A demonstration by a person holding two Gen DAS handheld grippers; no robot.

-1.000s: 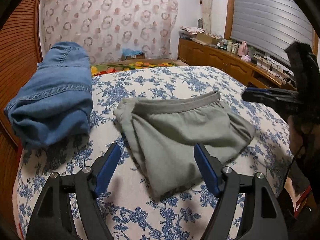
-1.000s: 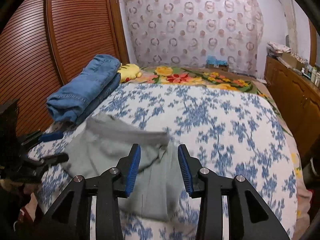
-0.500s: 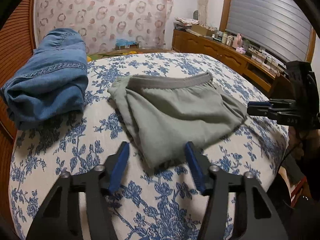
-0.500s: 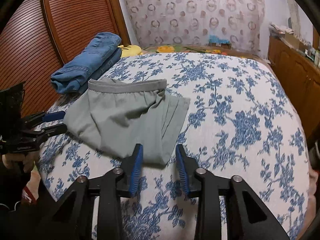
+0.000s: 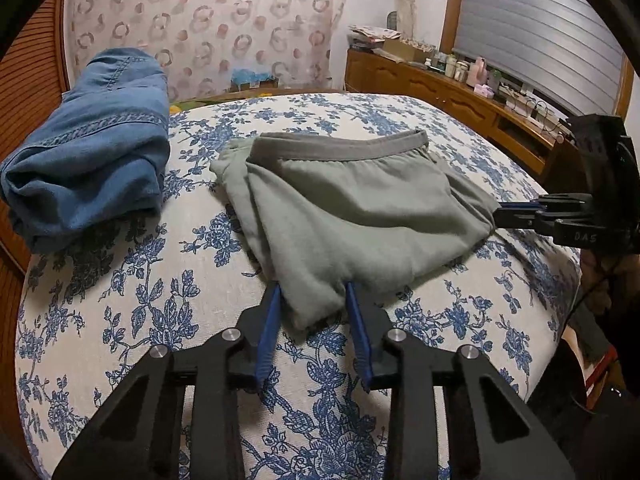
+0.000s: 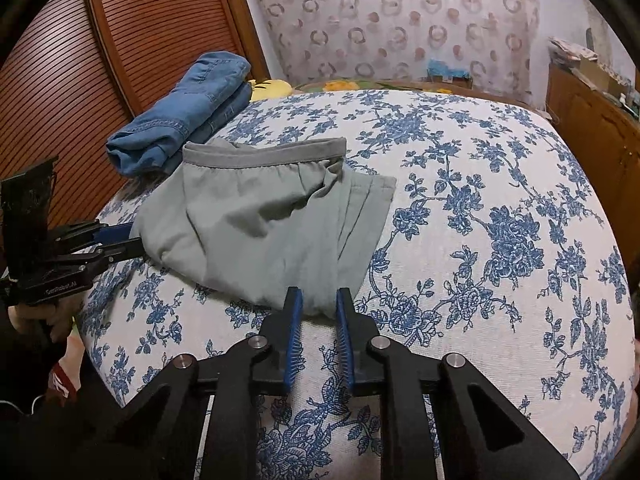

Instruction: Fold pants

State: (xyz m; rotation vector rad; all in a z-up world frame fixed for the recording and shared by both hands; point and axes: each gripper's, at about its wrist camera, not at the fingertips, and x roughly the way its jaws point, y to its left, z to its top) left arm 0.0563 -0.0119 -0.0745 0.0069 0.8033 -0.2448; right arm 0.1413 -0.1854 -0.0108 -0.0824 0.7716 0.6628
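**Both grippers reach the near edge of the grey pants**

Since half a second ago both grippers have moved forward to the cloth and their jaws have drawn closer together.

Left wrist view: the left gripper (image 5: 313, 294) straddles the near corner of the folded grey pants (image 5: 352, 208), jaws narrow, cloth between the blue pads; whether they pinch it I cannot tell. The pants lie on the floral bed (image 5: 120, 280), with folded jeans (image 5: 92, 148) just beside them.

Right wrist view: the right gripper (image 6: 318, 300) is narrowly open around the pants' (image 6: 256, 224) near edge. The left gripper (image 6: 116, 240) touches their left corner.
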